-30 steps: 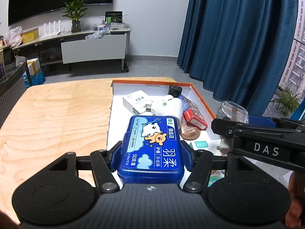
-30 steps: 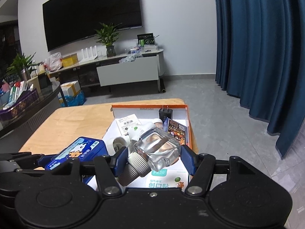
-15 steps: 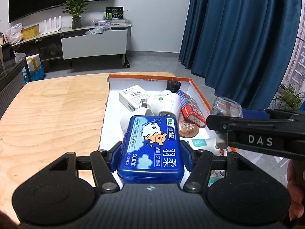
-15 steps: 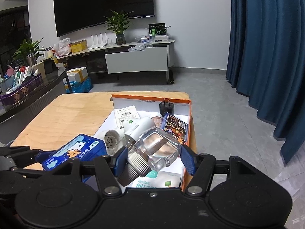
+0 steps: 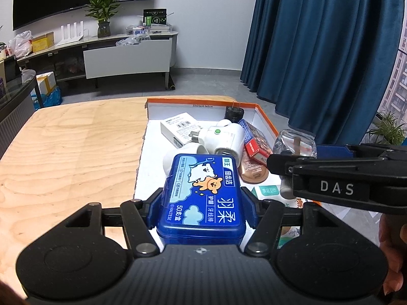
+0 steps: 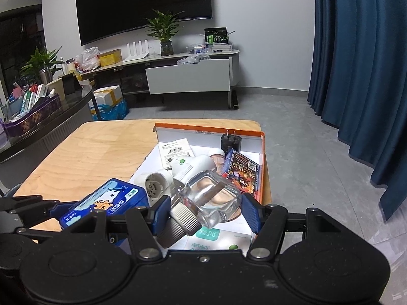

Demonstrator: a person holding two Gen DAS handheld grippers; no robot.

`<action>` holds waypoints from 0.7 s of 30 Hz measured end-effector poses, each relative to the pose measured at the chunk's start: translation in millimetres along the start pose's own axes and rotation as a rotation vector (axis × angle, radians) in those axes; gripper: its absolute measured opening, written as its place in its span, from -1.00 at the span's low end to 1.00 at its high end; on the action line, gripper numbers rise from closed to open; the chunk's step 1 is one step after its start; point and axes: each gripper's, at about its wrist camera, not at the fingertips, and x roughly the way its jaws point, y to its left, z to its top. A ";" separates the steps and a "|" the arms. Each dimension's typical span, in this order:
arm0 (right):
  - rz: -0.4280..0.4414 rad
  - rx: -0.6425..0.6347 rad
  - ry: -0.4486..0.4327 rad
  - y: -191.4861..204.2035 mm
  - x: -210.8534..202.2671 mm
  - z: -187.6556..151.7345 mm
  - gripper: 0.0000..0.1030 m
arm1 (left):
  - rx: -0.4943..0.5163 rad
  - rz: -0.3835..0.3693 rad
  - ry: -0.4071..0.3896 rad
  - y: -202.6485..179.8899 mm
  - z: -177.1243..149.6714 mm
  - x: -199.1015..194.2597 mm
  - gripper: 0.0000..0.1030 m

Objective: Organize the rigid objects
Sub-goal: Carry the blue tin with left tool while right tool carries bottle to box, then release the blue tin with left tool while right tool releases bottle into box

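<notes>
Holding blue floss box (image 5: 202, 194) lengthwise in left hand-held gripper (image 5: 202, 200), glass bottle (image 6: 209, 199) crosswise in right hand-held gripper (image 6: 206, 209); both hung over near end of orange-rimmed box (image 6: 262, 152); I judged drop straight below.

Even, cool indoor light fills both wrist views, brightest on the white wall (image 6: 267, 25) and the pale table (image 5: 63, 152), with only soft shadows under the clutter. The left view is sharp; the right view is dimmer and slightly hazy. Fisheye distortion bows the curtain (image 5: 318, 50) and darkens the corners, and the TV (image 6: 142, 2) shows no glare.
</notes>
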 end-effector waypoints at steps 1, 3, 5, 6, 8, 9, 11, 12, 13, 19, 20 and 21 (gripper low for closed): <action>-0.002 0.000 0.003 0.2 1.4 0.1 0.43 | -0.003 -0.001 0.002 0.7 0.0 0.7 0.21; -0.004 0.000 0.008 0.9 3.4 -0.5 0.43 | -0.006 -0.003 0.003 1.2 0.3 1.5 0.21; -0.003 -0.001 0.013 1.2 5.6 -0.3 0.43 | -0.005 -0.006 0.006 1.1 0.2 2.6 0.21; -0.003 -0.004 0.015 1.6 7.0 -0.2 0.43 | -0.005 -0.007 0.007 1.1 0.0 3.2 0.21; -0.002 -0.005 0.019 2.8 8.8 0.6 0.43 | -0.004 -0.008 0.009 0.9 -0.1 4.4 0.21; -0.003 -0.005 0.020 3.7 10.2 1.0 0.43 | -0.004 -0.008 0.010 1.0 0.1 5.1 0.21; -0.004 -0.005 0.025 4.2 13.4 1.8 0.43 | -0.006 -0.007 0.011 1.6 0.7 6.4 0.21; -0.004 -0.003 0.027 4.2 15.0 1.4 0.43 | -0.010 -0.006 0.011 1.9 0.4 6.9 0.21; -0.003 -0.004 0.029 4.3 16.5 1.4 0.43 | -0.013 -0.004 0.012 2.2 0.6 7.7 0.21; -0.004 -0.007 0.038 5.2 22.2 0.6 0.43 | -0.014 -0.005 0.017 1.3 -0.1 10.6 0.22; -0.005 -0.006 0.038 5.0 22.9 0.9 0.43 | -0.013 -0.007 0.017 1.2 -0.1 10.9 0.22; -0.005 -0.005 0.039 4.8 23.5 1.2 0.43 | -0.014 -0.007 0.018 1.4 0.1 11.3 0.22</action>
